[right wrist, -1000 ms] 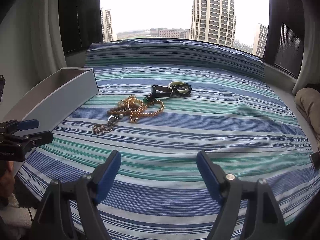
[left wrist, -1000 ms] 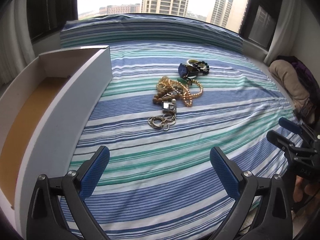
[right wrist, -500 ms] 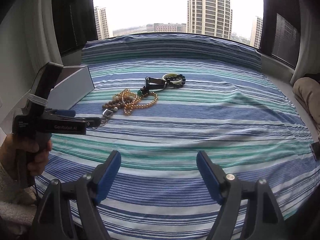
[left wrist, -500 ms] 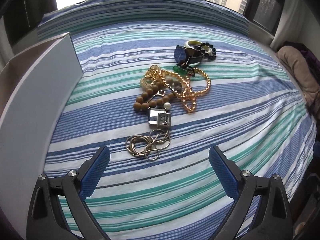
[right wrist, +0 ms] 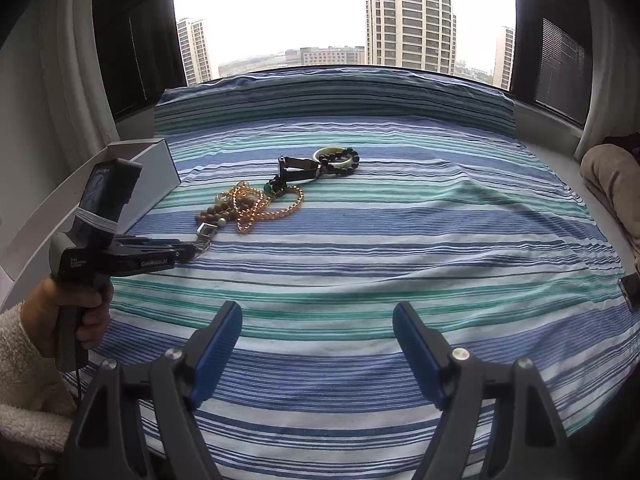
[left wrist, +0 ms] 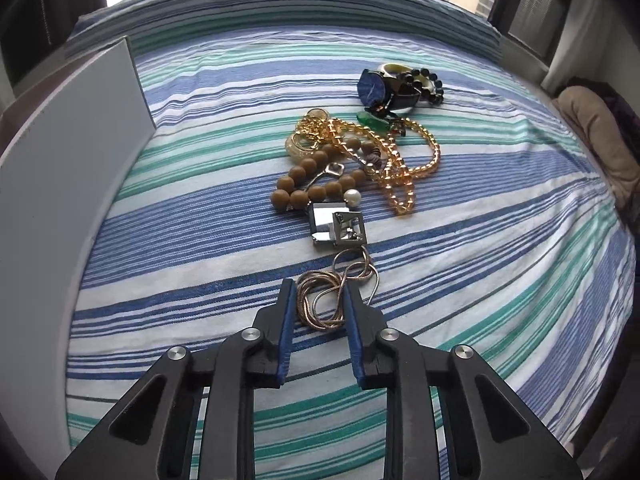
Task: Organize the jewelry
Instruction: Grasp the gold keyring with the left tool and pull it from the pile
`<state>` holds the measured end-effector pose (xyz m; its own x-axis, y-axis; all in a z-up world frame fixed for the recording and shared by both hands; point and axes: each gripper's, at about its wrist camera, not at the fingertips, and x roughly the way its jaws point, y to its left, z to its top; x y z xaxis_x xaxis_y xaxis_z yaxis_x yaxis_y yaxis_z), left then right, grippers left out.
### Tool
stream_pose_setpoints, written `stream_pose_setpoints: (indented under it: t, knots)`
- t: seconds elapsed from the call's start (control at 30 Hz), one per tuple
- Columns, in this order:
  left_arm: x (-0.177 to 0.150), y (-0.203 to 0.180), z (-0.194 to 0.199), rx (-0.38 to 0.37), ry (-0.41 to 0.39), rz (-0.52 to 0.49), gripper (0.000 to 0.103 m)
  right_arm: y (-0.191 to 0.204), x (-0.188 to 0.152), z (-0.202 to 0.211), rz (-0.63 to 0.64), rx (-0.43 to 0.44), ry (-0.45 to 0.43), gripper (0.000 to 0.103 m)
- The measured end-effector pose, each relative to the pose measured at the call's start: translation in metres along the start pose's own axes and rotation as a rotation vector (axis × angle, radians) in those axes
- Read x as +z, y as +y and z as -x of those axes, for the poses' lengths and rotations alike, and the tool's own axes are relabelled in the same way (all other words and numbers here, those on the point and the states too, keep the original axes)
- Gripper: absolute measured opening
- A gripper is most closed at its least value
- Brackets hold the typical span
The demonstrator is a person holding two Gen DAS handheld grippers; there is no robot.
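Note:
A heap of jewelry lies on the striped bedspread (left wrist: 500, 208). Nearest is a coiled rose-gold chain (left wrist: 324, 300) joined to a square silver pendant (left wrist: 338, 229). Behind it lie a wooden bead bracelet (left wrist: 316, 176), a gold bead necklace (left wrist: 404, 168), a blue-faced watch (left wrist: 374, 87) and a dark bead bracelet (left wrist: 424, 84). My left gripper (left wrist: 320, 300) has closed narrowly around the chain coil, its pads touching the chain's sides. It shows side-on in the right wrist view (right wrist: 188, 254). My right gripper (right wrist: 318, 344) is open and empty, low over the near bedspread, well short of the heap (right wrist: 248, 204).
A white open drawer box (left wrist: 68, 168) stands along the left edge of the bed; it also shows in the right wrist view (right wrist: 156, 172). A window sill and striped bolster run along the back. A beige cushion (left wrist: 600, 136) lies at the right.
My left gripper has moved forward to the chain coil and its jaws have closed from wide open to narrow around it. The right gripper has stayed nearly still.

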<state>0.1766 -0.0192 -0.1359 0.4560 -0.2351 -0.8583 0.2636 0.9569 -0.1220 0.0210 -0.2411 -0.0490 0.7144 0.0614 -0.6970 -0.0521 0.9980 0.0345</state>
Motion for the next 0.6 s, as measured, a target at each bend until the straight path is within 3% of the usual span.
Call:
stream_pose_setpoints:
  t: [0.03,0.07,0.37,0.6]
  knots:
    - [-0.001,0.002,0.002,-0.008,0.000,0.010,0.020,0.000,0.001,0.000,0.001,-0.001,-0.001,0.080]
    - [-0.002,0.003,0.005,-0.018,-0.002,0.019,0.012,0.001,0.001,-0.001,0.002,-0.001,-0.001,0.080]
    - [-0.025,0.022,0.046,-0.070,-0.013,0.070,0.012,0.001,0.002,-0.004,0.002,-0.001,0.015,0.080]
    - [-0.061,0.043,0.068,-0.046,0.022,0.097,0.012,0.006,0.004,-0.011,0.018,0.033,0.038,0.079]
